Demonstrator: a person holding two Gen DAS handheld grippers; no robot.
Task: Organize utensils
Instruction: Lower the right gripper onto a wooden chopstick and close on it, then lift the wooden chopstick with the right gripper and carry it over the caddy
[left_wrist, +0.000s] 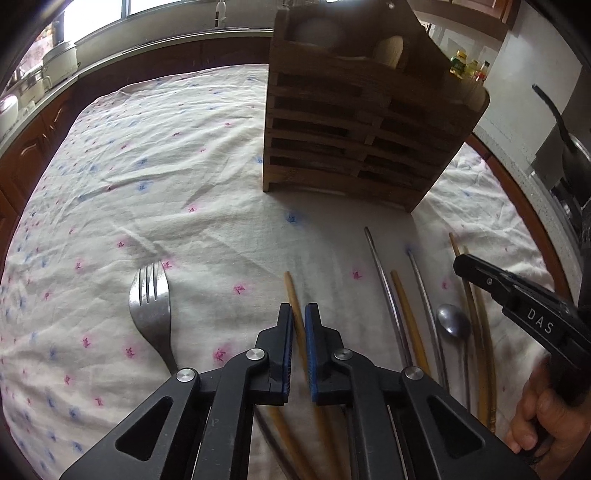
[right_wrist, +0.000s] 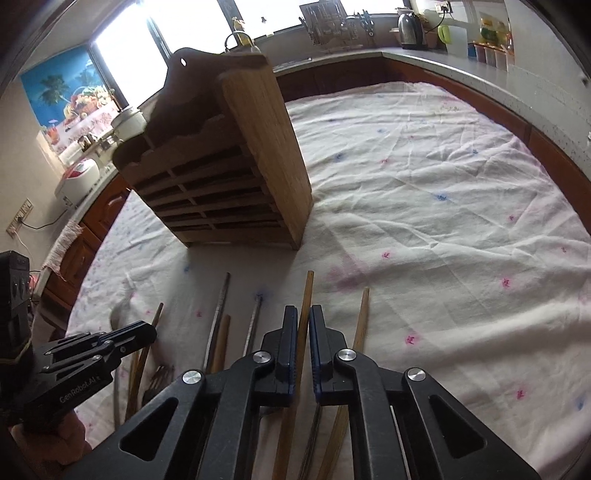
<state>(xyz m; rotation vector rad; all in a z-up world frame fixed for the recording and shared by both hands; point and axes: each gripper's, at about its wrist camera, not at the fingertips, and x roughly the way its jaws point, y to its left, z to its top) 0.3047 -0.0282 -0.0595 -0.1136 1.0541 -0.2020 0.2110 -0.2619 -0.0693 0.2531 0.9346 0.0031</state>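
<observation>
Both hand-held tools are closed on chopsticks at once. The left gripper (left_wrist: 299, 314) has its blue-padded jaws pinched on a pale bamboo chopstick (left_wrist: 291, 291) lying on the white cloth with pink and blue flecks (left_wrist: 147, 166). The right gripper (right_wrist: 303, 325) is clamped the same way on another bamboo chopstick (right_wrist: 307, 291), near the right end of the row. The rest wait loose on the cloth: a steel fork (left_wrist: 151, 302) off to the left, thin metal chopsticks (left_wrist: 380, 273) and a small metal spoon (left_wrist: 452, 319) between the two grippers. The dark slatted wooden utensil holder (left_wrist: 351, 140) stands just beyond their tips.

To my eye this is the pick-up. I would lift each stick straight and slowly so it does not swivel in the pads, clear its neighbours, then tip it upright before aiming for an open compartment at the top of the holder. The sticks are thin and may slip.
</observation>
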